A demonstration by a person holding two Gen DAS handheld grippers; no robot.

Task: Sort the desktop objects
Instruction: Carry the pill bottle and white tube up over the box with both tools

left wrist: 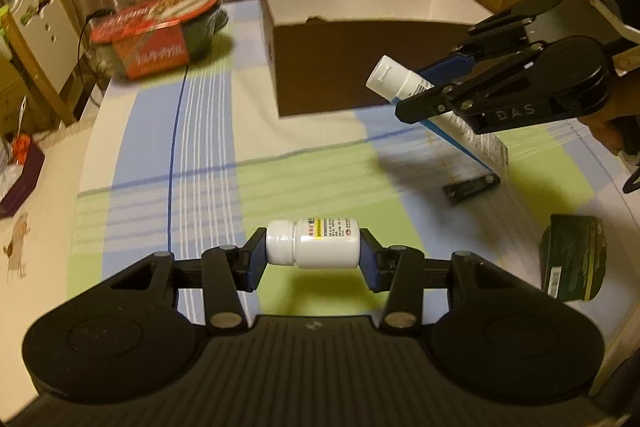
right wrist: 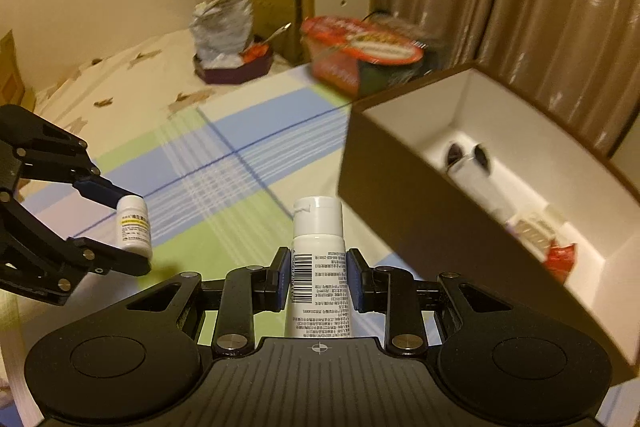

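In front of the open brown box, both tools are loaded and raised above the table. The left tool is clamped end to end on a small white pill bottle, which lies crosswise between the pads, clear of the checked cloth. The right tool is clamped on the sides of a white tube, cap pointing forward toward the near wall of the box.

Contents of the box, as seen from the right wrist view: a white item with dark ends, a pale packet, and a red packet, all resting on the box floor against the far side. These already lie where sorting would put them.

Remaining outside the box: a dark green can and a small black flat item, both on the table to the right of the box front. A red-lidded bowl stands to the left of the box; whether it belongs to the sort cannot be determined.

Assessment: the task is partly complete. Two items are in transit, and at least two are left on the table.
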